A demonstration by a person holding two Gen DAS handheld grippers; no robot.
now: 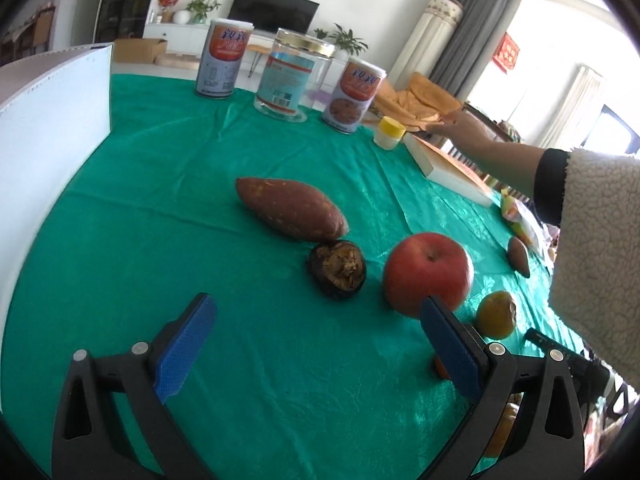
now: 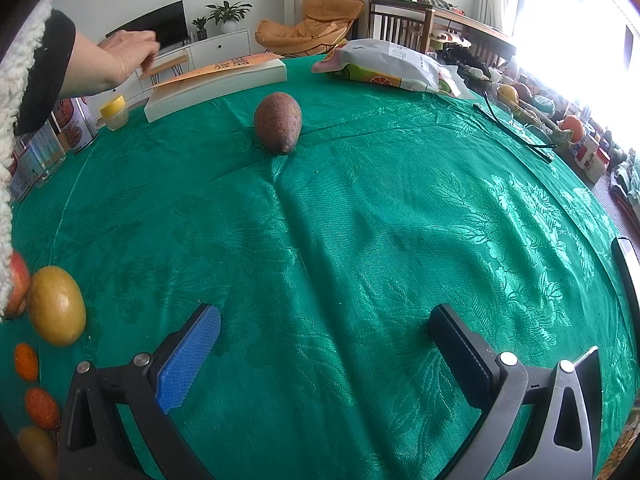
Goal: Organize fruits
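Observation:
In the left wrist view a red apple (image 1: pixel 428 272) sits on the green tablecloth (image 1: pixel 200 200), just beyond my right fingertip. A dark shrivelled fruit (image 1: pixel 337 269) lies left of it, a long sweet potato (image 1: pixel 290 208) behind that, and a yellow fruit (image 1: pixel 496 314) to the right. My left gripper (image 1: pixel 316 326) is open and empty above the cloth. In the right wrist view my right gripper (image 2: pixel 326 338) is open and empty. A small sweet potato (image 2: pixel 277 122) lies far ahead. A yellow fruit (image 2: pixel 56 305) and small orange fruits (image 2: pixel 26 361) lie at the left edge.
Two cans (image 1: pixel 223 58) and a clear jar (image 1: pixel 290 74) stand at the back. A bare hand (image 2: pixel 124 58) reaches to a book (image 2: pixel 216 82) beside a yellow-lidded jar (image 2: pixel 113 112). A white box (image 1: pixel 52 108) stands left. A snack bag (image 2: pixel 384 66) and a black stick (image 2: pixel 516 128) lie far right.

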